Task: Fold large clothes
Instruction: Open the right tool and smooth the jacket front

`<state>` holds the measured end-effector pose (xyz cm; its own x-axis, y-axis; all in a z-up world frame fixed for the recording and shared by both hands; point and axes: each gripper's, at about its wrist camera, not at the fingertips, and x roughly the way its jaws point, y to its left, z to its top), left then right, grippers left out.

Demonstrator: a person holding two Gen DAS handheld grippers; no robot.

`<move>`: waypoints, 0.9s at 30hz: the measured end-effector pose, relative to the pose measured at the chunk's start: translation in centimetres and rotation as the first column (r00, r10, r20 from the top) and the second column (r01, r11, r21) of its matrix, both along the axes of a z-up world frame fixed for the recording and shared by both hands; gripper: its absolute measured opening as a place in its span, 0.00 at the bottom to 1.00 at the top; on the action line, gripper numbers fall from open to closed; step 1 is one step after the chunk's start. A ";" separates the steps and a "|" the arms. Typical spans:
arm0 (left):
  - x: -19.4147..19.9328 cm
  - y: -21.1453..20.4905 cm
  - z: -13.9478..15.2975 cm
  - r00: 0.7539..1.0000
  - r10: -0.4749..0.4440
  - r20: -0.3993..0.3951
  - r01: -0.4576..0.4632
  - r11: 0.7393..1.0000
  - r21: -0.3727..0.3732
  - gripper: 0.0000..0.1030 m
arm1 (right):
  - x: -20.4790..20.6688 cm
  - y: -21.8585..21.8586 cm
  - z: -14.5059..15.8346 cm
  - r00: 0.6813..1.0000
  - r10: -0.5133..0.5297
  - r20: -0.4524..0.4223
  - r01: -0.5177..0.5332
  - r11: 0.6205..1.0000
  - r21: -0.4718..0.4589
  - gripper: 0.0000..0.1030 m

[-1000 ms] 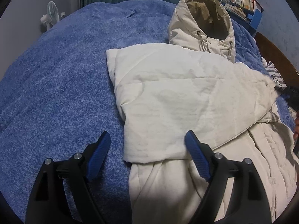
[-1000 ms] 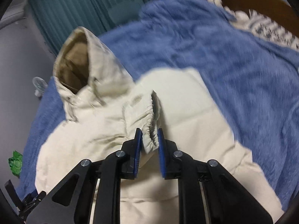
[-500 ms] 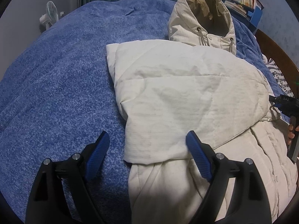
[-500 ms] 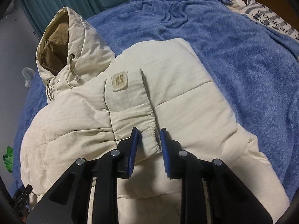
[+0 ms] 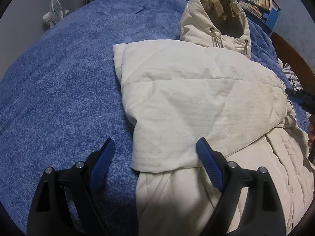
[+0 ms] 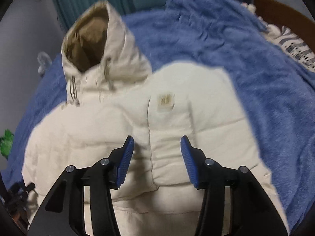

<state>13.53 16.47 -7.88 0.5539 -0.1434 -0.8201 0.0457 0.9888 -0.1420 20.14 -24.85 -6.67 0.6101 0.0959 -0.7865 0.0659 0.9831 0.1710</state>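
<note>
Both grippers free — nothing gripped.
Right gripper (image 6: 157, 147) jaws opening over the folded sleeve (image 6: 169, 129), pads clear; left gripper (image 5: 155, 153) spread wide above the cream jacket (image 5: 196, 98) — lying on the blue blanket (image 5: 59, 88).

The wide blue fleece blanket (image 5: 59, 90) lies bare and open left of the cream padded hooded jacket (image 5: 196, 102). The jacket's upright hood (image 5: 216, 17) blocks the far side; a brown wooden bed frame (image 5: 291, 57) bounds the right.
</note>
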 end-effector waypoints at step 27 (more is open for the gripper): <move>10.5 -7.4 8.9 0.974 0.040 0.224 -0.052 0.998 0.045 0.80 | 0.5 -0.7 0.0 0.999 -0.047 0.022 0.042 0.984 0.173 0.67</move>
<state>24.07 9.06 1.01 0.7284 -0.0754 -0.6810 0.0248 0.9962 -0.0837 20.61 -25.59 -6.63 0.6364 0.2013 -0.7447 0.1026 0.9347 0.3403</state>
